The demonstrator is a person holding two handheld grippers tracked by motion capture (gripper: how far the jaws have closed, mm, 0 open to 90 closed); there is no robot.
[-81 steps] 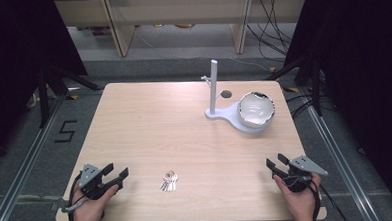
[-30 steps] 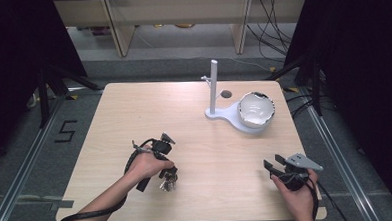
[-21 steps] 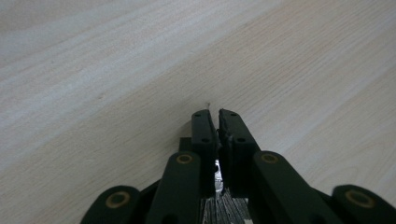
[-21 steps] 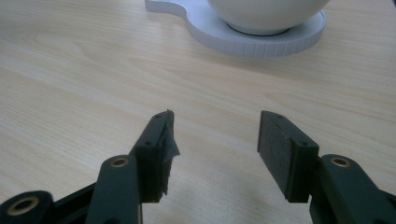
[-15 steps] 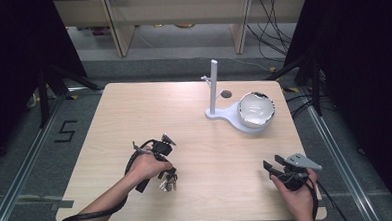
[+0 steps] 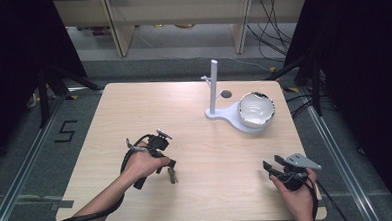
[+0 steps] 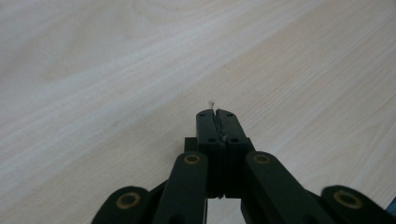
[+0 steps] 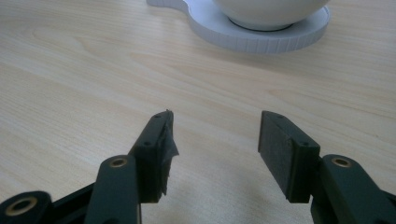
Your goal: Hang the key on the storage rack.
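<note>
A small bunch of keys (image 6: 173, 176) lies at the front middle of the wooden table (image 6: 194, 105). My left gripper (image 6: 169, 165) points at it from the left, tips right on top of the bunch. In the left gripper view the left gripper (image 7: 215, 114) has its jaws pressed together, with a thin speck of metal at the tip seam; the keys themselves are hidden under the jaws. My right gripper (image 6: 267, 167) rests near the front right corner, and the right gripper (image 8: 215, 140) stands open with nothing between its pads.
A white stand (image 6: 223, 113) with an upright post (image 6: 214, 84) sits at the back right, and a white bowl (image 6: 256, 109) rests on its round base. The same bowl (image 8: 268, 9) and base (image 8: 261, 41) lie straight ahead of the right gripper. A cable trails from the left hand.
My left gripper came from the front left edge to the keys and has stayed over them for the last second. The keys now look bunched narrower. The right gripper has not moved.
</note>
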